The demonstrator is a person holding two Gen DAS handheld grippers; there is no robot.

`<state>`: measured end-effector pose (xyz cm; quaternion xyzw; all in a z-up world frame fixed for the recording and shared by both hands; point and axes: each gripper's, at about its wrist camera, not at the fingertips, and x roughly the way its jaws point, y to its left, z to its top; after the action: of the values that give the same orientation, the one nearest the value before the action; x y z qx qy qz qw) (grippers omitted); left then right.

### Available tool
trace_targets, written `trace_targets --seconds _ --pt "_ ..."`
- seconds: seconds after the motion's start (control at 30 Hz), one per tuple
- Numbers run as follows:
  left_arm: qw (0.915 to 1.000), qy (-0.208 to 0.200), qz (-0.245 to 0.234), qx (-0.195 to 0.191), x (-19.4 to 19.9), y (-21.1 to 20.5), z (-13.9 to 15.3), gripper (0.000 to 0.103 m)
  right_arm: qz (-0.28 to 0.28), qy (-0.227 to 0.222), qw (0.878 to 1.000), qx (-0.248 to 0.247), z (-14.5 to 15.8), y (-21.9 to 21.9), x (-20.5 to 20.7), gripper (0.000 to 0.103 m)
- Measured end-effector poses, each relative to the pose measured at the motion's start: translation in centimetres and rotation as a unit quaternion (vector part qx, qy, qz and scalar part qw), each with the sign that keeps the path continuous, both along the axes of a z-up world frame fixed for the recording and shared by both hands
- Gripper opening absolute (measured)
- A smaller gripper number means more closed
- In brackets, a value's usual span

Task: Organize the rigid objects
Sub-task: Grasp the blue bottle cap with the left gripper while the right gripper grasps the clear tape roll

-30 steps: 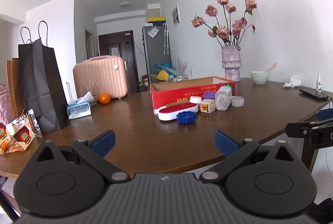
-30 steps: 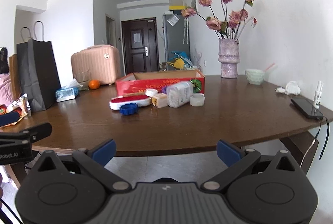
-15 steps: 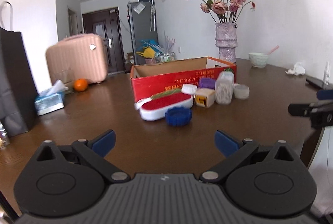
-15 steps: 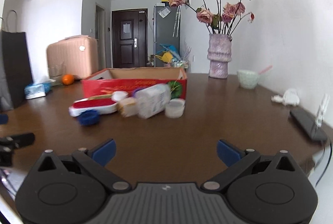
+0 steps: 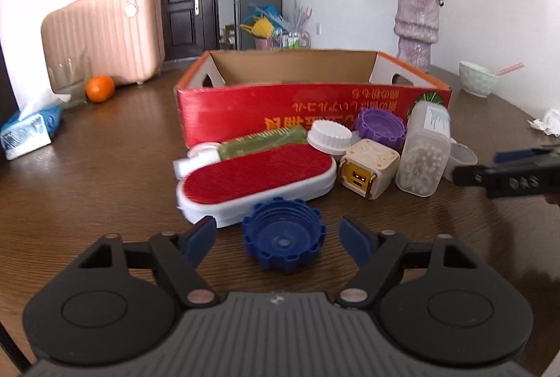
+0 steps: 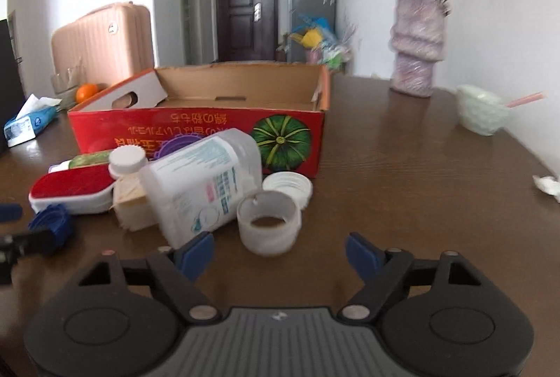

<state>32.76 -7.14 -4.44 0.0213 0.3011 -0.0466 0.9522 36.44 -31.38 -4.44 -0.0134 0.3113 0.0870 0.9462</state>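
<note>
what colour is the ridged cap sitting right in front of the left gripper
Dark blue; the cap shows best in the left wrist view.

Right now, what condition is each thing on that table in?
Red box: open, looks empty.
Blue cap: loose, hollow up, between open left tool fingers.
White ring: upright, ahead of open right tool.
Pellet bottle: lying, capless.

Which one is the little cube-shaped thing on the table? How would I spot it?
Find the red cardboard box on the wooden table. In the clutter before it, right of the red brush, sits the cream cube: the only boxy item, with a yellow face.
</note>
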Motion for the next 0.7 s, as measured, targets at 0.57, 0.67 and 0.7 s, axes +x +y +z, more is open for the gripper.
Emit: trace_targets --seconds 0.57,0.67,0.7 --pt "0.9990 -0.043 -0.015 -0.002 -6.1 -0.7 2.0 0.054 -0.010 -0.009 1.000 0.026 -0.3 0.0 -6.7 0.042" --pt "0.9982 -0.060 -0.008 0.001 -8.6 0.0 3.2 0.054 -0.015 -0.027 0.999 0.011 0.0 1.1 -10.8 0.042" --pt "0.9978 -0.066 -0.003 0.000 -9.4 0.4 3.6 0.054 -0.015 -0.036 0.999 0.006 0.2 1.6 -12.1 0.042"
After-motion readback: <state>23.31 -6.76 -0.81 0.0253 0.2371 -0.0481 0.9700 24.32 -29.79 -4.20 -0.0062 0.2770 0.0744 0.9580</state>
